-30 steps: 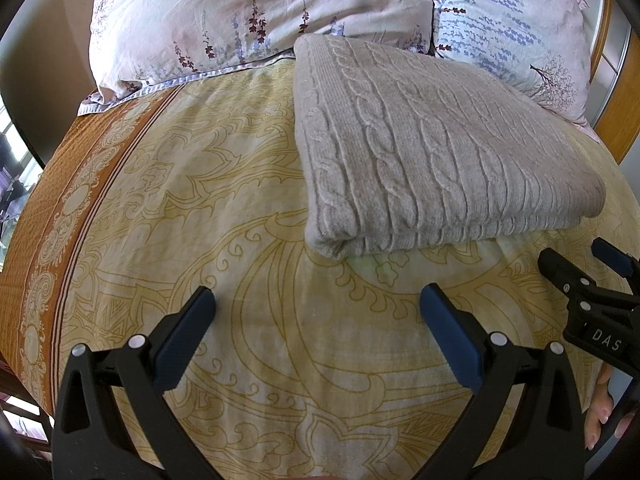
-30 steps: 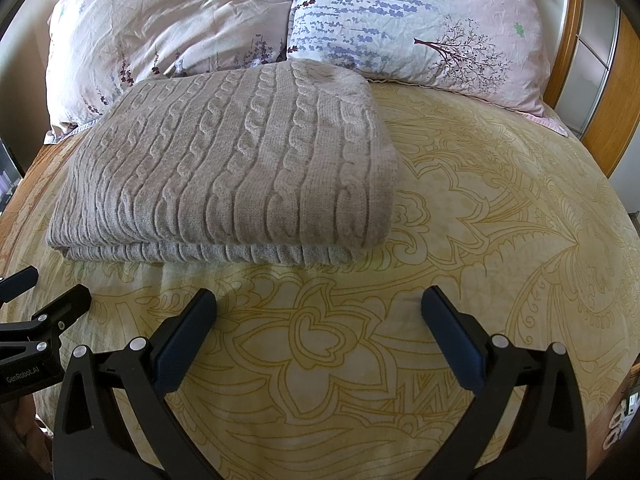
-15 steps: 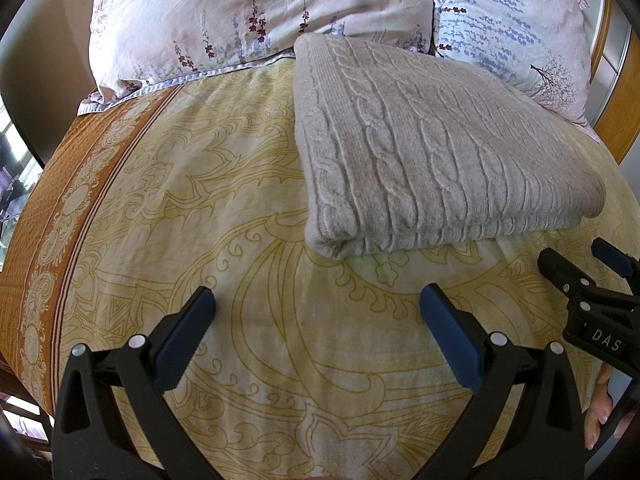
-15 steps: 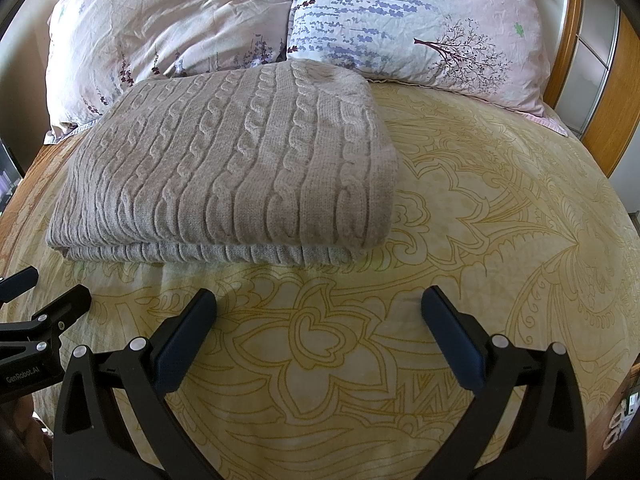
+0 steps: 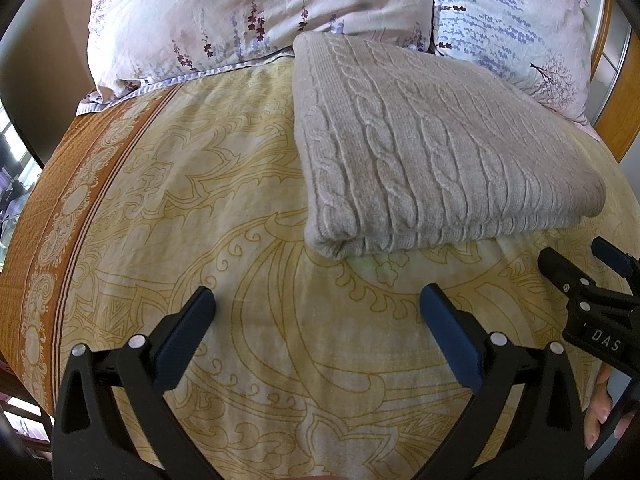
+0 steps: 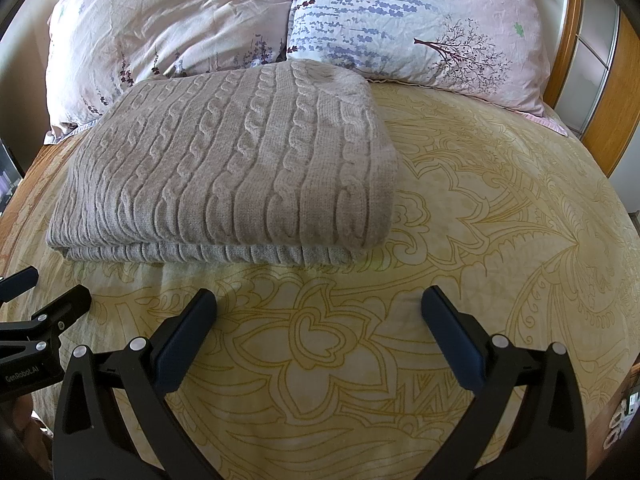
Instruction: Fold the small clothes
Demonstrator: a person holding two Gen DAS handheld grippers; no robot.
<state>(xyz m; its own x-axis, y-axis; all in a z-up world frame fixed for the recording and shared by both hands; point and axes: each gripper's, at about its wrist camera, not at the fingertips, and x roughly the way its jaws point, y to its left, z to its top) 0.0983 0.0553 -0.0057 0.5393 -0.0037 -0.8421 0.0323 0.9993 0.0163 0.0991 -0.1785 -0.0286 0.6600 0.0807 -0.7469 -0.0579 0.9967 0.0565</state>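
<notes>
A beige cable-knit garment (image 5: 432, 148) lies folded into a thick rectangle on the yellow patterned bedspread (image 5: 200, 208), its near edge a stacked fold. In the right wrist view the same garment (image 6: 236, 168) sits left of centre. My left gripper (image 5: 316, 320) hovers open just short of the garment's near left corner, with nothing between its blue pads. My right gripper (image 6: 318, 320) is open too, short of the near right corner. Each gripper shows at the edge of the other's view: the right gripper (image 5: 580, 276), the left gripper (image 6: 40, 296).
Two floral pillows (image 6: 192, 28) (image 6: 416, 20) lean at the head of the bed behind the garment. A wooden headboard (image 6: 576, 52) rises at the right. The bedspread's orange border (image 5: 52, 208) marks the left bed edge. A hand's fingers (image 5: 598, 412) show at lower right.
</notes>
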